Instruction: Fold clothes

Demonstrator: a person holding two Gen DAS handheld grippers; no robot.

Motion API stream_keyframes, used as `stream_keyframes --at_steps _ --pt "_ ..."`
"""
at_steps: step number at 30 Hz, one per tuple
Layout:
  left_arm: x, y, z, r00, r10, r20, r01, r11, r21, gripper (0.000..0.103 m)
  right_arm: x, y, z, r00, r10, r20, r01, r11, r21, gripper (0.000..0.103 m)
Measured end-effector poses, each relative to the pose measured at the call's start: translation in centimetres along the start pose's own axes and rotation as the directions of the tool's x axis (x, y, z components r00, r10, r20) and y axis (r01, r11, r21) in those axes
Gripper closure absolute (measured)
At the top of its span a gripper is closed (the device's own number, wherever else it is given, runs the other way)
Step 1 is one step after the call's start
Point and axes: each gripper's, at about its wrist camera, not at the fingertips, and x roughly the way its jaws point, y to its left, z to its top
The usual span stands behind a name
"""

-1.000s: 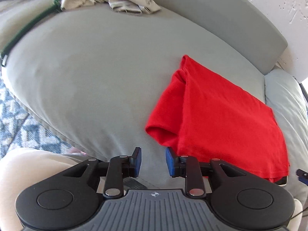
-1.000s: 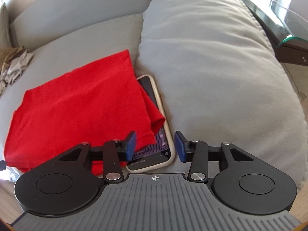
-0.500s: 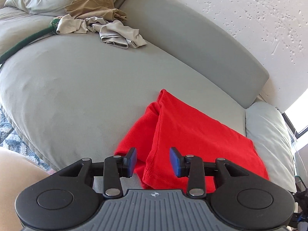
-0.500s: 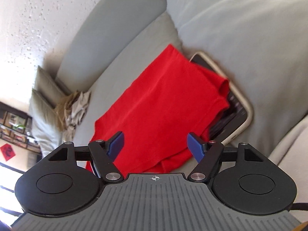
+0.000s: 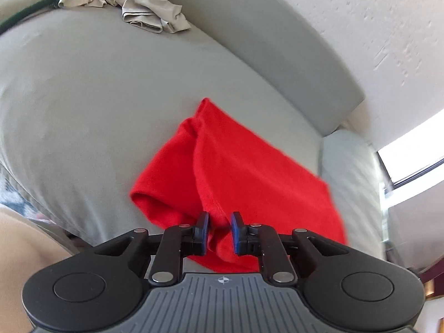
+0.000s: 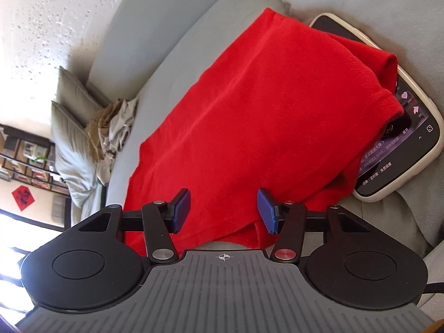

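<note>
Grey sofa (image 5: 83, 105) fills both your views, with a white textured wall (image 5: 360, 14) behind it. At its far left end a pile of beige clothes (image 5: 144, 8) lies crumpled beside two cushions (image 6: 72, 116). Further right, the folded red shirt (image 5: 249, 172) lies flat on the seat. Your left gripper (image 5: 219, 229) has its jaws narrowed around a bunched hem at the shirt's near edge, though you cannot tell whether the pads actually pinch it. Your right gripper (image 6: 223, 211) hangs over the shirt's near edge, jaws spread wide, nothing between them. Rightmost, a phone (image 6: 410, 138) with its screen lit lies partly under the shirt, against the sofa arm (image 6: 388, 0).
</note>
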Motion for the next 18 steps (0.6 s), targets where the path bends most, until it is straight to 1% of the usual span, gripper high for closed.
stream_keyframes --at_steps 1,2,3,4,5,6,7,8,9,11,13,14,15,16,18 --pt "-1.4 -0.3 0.2 0.999 0.003 0.037 -0.003 1.0 -0.004 0.087 0.0 0.0 0.0 1.0 0.002 -0.003 -0.002 1.0 0.002 0.045" --pt "-2.7 -0.6 0.4 0.996 0.035 0.081 -0.035 0.999 0.005 0.086 0.1 0.0 0.0 1.0 0.005 -0.002 -0.005 1.0 0.006 0.043" --pt "-3.9 -1.0 0.5 0.987 0.087 0.132 -0.091 0.996 0.023 0.083 0.2 0.0 0.0 1.0 0.009 -0.001 -0.009 1.0 0.009 0.042" --pt "-4.6 -1.3 0.5 0.976 0.138 0.171 -0.147 0.988 0.044 0.078 0.3 0.1 0.0 1.0 0.012 0.001 -0.012 1.0 0.012 0.04" --pt "-5.1 -1.6 0.4 0.961 0.187 0.202 -0.204 0.977 0.068 0.077 -0.2 0.3 0.0 1.0 0.004 0.024 -0.004 1.0 -0.005 0.039" --pt "-5.1 -1.7 0.2 0.953 0.216 0.214 -0.239 0.967 0.088 0.076 -0.6 0.5 -0.1 0.999 -0.002 0.047 0.003 1.0 -0.022 0.039" --pt "-4.8 -1.9 -0.1 0.95 0.232 0.21 -0.257 0.961 0.105 0.075 -1.1 0.8 -0.1 0.998 -0.009 0.069 0.011 0.999 -0.038 0.038" --pt "-4.4 -1.9 -0.5 0.952 0.237 0.195 -0.263 0.958 0.117 0.075 -1.5 1.0 -0.1 0.996 -0.014 0.092 0.02 0.998 -0.054 0.037" --pt "-3.7 -2.1 -0.9 0.959 0.226 0.171 -0.249 0.96 0.127 0.075 -2.0 1.2 -0.2 0.993 -0.02 0.115 0.028 0.997 -0.07 0.036" --pt "-2.1 -2.7 -2.0 0.975 0.183 0.128 -0.202 0.966 0.162 0.075 -2.9 1.7 -0.2 0.986 -0.03 0.161 0.047 0.994 -0.102 0.035" --pt "-0.1 -3.9 -3.0 0.984 0.149 0.096 -0.167 0.96 0.225 0.073 -3.8 2.2 -0.3 0.978 -0.038 0.207 0.066 0.989 -0.132 0.037" --pt "1.0 -4.7 -3.4 0.984 0.15 0.099 -0.172 0.946 0.275 0.073 -4.3 2.4 -0.3 0.972 -0.042 0.23 0.077 0.986 -0.147 0.058" --pt "2.1 -5.7 -3.9 0.98 0.165 0.115 -0.194 0.922 0.336 0.073 -4.7 2.7 -0.4 0.967 -0.046 0.252 0.089 0.983 -0.162 0.072" --pt "3.3 -6.7 -4.4 0.974 0.185 0.134 -0.224 0.891 0.395 0.075 -4.2 3.1 -0.3 0.964 -0.077 0.253 0.129 0.972 -0.196 0.088" --pt "5.4 -7.9 -5.6 0.961 0.212 0.175 -0.272 0.826 0.493 0.075 -3.2 4.0 -0.2 0.956 -0.137 0.259 0.206 0.943 -0.261 0.09"
